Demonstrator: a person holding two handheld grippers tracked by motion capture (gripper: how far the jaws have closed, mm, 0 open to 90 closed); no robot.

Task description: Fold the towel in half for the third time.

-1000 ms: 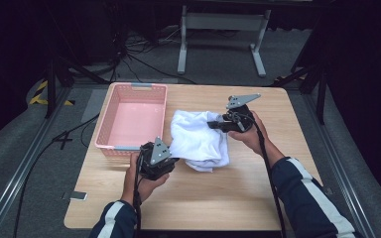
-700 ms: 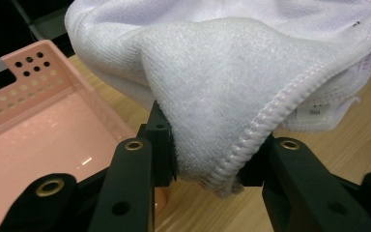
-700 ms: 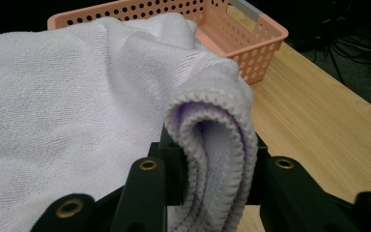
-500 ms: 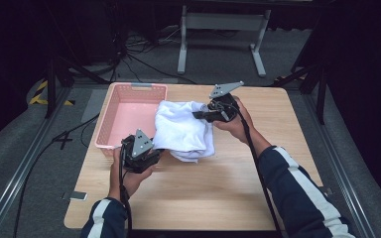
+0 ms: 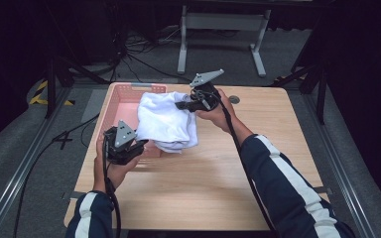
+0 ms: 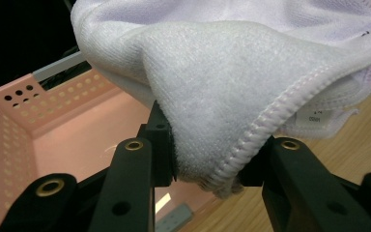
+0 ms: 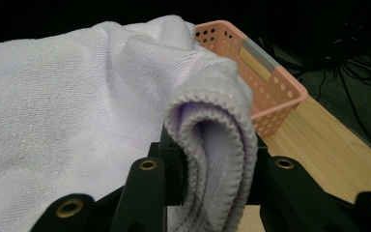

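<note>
A folded white towel (image 5: 166, 121) hangs in the air between both grippers, over the right rim of a pink perforated basket (image 5: 121, 106). My left gripper (image 5: 141, 144) is shut on the towel's near stitched corner (image 6: 212, 150), with the basket floor (image 6: 77, 140) behind it. My right gripper (image 5: 181, 105) is shut on the far folded edge (image 7: 212, 145), the basket's corner (image 7: 265, 82) just beyond. The towel's lower layers droop toward the table.
The wooden table (image 5: 238, 168) stretches right and toward the person, with a small round hole (image 5: 234, 99) near its far edge. Dark floor, cables and a metal stand (image 5: 218, 29) lie beyond the table. Striped sleeves (image 5: 287, 188) reach in from below.
Both grippers have carried the towel leftward, from the table's middle to above the basket's right edge, and lifted it off the wood.
</note>
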